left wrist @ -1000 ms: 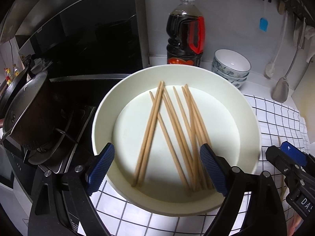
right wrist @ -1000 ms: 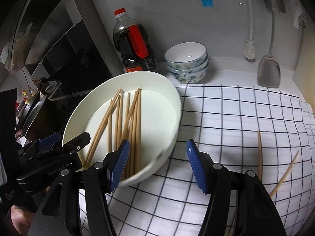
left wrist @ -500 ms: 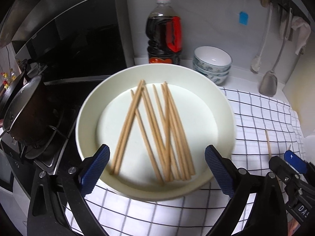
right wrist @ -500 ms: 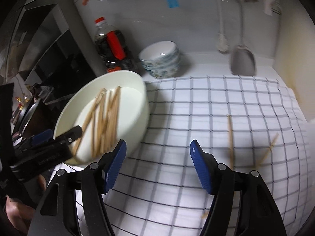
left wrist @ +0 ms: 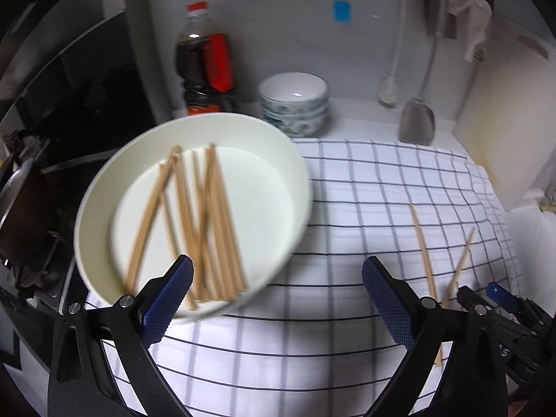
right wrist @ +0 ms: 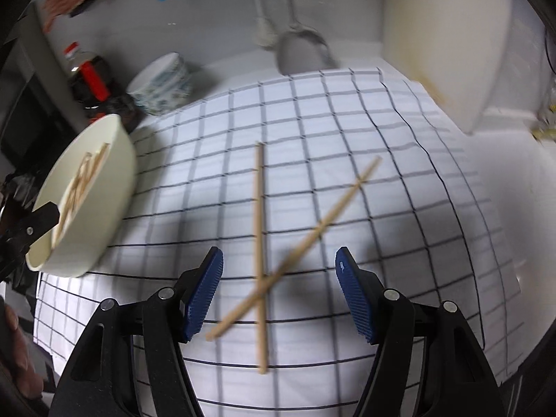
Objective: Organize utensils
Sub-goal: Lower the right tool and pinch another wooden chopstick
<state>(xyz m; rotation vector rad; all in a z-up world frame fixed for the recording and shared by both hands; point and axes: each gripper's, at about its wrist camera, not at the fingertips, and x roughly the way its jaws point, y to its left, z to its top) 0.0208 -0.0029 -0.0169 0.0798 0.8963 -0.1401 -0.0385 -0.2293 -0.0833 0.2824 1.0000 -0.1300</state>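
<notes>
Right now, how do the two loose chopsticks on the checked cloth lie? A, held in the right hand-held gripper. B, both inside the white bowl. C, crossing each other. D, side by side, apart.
C: in the right wrist view the two loose chopsticks cross near their near ends, ahead of the open right hand-held gripper.

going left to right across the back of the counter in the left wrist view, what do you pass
dark pot → sauce bottle → stacked bowls → white ladle → metal spatula → cutting board
</notes>
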